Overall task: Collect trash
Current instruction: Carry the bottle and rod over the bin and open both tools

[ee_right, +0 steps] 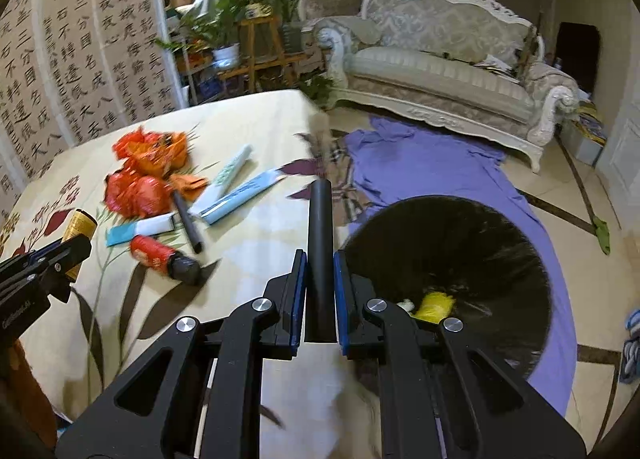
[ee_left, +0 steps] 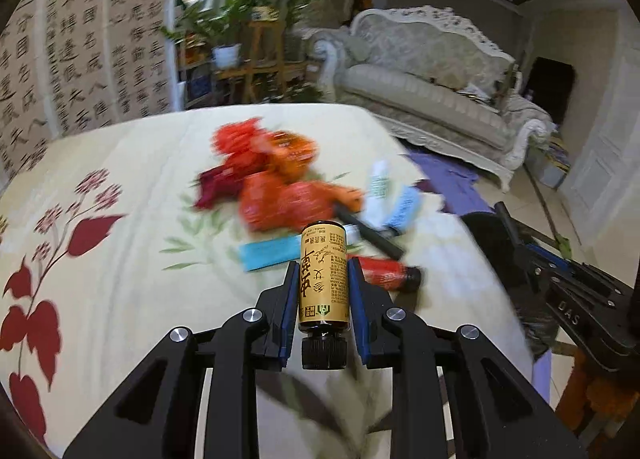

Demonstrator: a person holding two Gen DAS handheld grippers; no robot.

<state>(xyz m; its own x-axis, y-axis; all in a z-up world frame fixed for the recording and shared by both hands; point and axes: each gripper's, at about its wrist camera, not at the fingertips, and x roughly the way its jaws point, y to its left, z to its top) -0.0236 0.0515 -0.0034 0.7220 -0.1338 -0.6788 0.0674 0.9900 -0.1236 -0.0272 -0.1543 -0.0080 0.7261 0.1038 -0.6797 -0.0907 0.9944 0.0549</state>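
Note:
My left gripper (ee_left: pixel 322 273) is shut on a gold bottle (ee_left: pixel 323 271) with a black cap, the cap end towards the camera. The right wrist view shows that bottle (ee_right: pixel 80 223) at the left edge. My right gripper (ee_right: pixel 320 255) is shut on a black tube (ee_right: pixel 320 227) that sticks out forward between the blue pads. On the floral tablecloth (ee_right: pixel 248 259) lie crumpled red-orange wrappers (ee_right: pixel 148 175), a red bottle with a black cap (ee_right: pixel 164 257), a black pen (ee_right: pixel 188 225) and blue-white paper packets (ee_right: pixel 240 191). A round black bin (ee_right: pixel 448 259) stands below the table's right edge.
A yellow item (ee_right: pixel 434 307) lies inside the bin. A purple cloth (ee_right: pixel 420 171) is spread on the floor before a pale sofa (ee_right: pixel 440 71). Potted plants on a wooden stand (ee_right: pixel 256 47) are behind the table. A calligraphy screen (ee_right: pixel 80 59) stands at left.

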